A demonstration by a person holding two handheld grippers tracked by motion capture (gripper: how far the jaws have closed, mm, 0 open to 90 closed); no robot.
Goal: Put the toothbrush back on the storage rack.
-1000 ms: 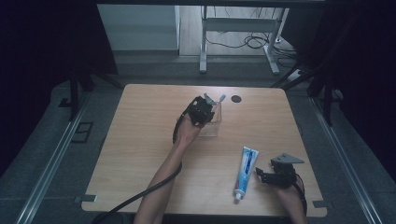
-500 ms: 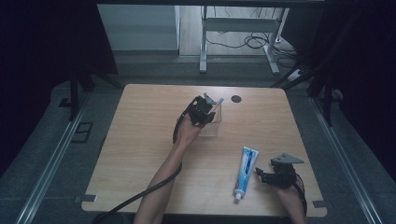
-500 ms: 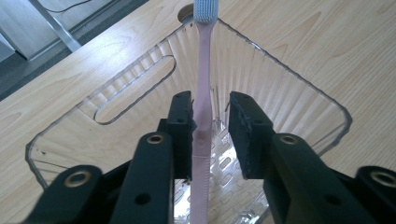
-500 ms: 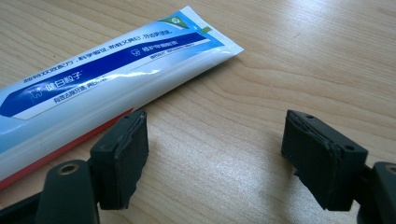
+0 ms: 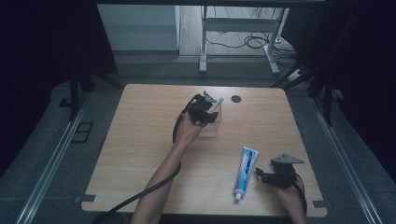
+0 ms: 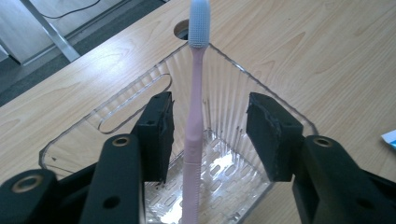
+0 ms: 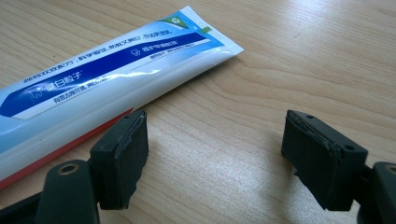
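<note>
Pale wood-grain desk. Blue-white toothpaste tube, Chinese print, lower right in high view, beside wide right tongs. Pink toothbrush leans in ribbed clear plastic bin, centre; left tongs just opened, not touching handle.

toothbrush: lower end cut off | toothpaste tube: cap end cut off, small print perhaps unreadable

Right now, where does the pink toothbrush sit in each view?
High view: the toothbrush leans in the clear bin, upper centre, at the left gripper.
Left gripper view: it stands upright at centre between the just-opened jaws, pads off it.
Right gripper view: not in it.
Shared landmark: the toothpaste tube, also beside the right gripper's jaws.
</note>
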